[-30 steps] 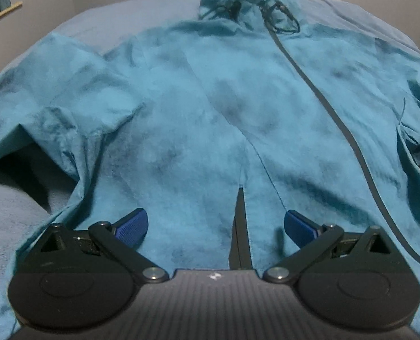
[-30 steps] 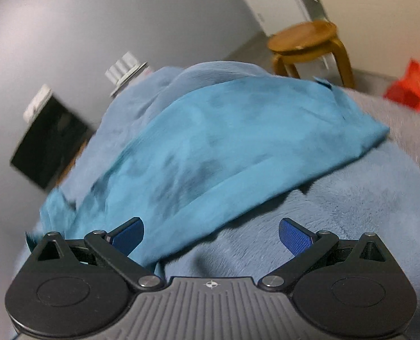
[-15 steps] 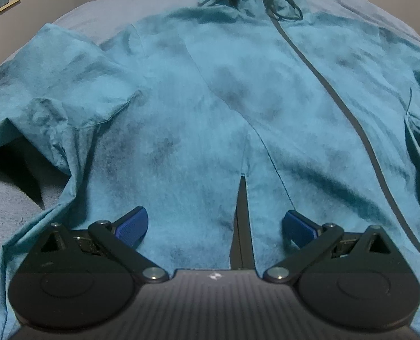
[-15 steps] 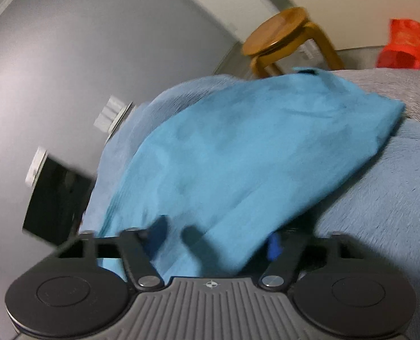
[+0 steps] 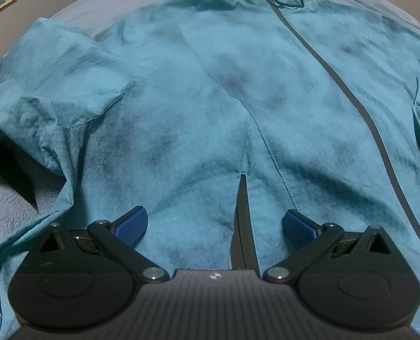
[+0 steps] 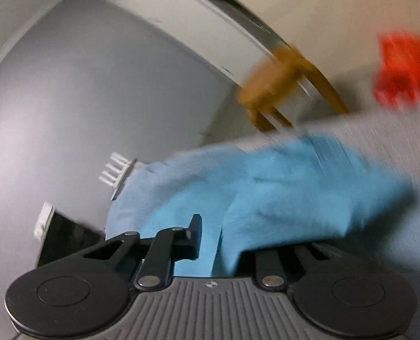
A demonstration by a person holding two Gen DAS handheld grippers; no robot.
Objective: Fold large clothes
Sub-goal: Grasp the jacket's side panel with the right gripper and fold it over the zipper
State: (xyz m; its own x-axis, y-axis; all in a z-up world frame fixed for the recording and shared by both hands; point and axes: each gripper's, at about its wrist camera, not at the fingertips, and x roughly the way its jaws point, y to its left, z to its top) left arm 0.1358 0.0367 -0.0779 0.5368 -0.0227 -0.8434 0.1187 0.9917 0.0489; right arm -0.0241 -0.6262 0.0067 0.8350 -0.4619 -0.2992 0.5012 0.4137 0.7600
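Note:
A large teal jacket [image 5: 210,107] lies spread front-up on the bed, its dark zip [image 5: 351,99] running to the hood cords at the far end. My left gripper [image 5: 214,223] hovers open over the jacket's near hem by a dark slit, with fabric under its blue pads [image 5: 130,223] but not pinched. In the blurred right wrist view, a lighter-looking fold of the jacket [image 6: 295,187] drapes across my right gripper [image 6: 218,243]. Its jaws are closing with that cloth pinched between them. The cloth hides the right finger.
The grey-blue bed cover [image 5: 6,206] shows at the left beyond the sleeve. Past the bed's far side stand a wooden stool [image 6: 278,85] and an orange-red object [image 6: 402,68]. A white ribbed object [image 6: 116,170] and a black box [image 6: 62,235] sit by the grey wall.
My right gripper went from wide open to pinching the jacket's edge and swung sideways with it, blurring the view. My left gripper edged slightly closer to the jacket and stayed open.

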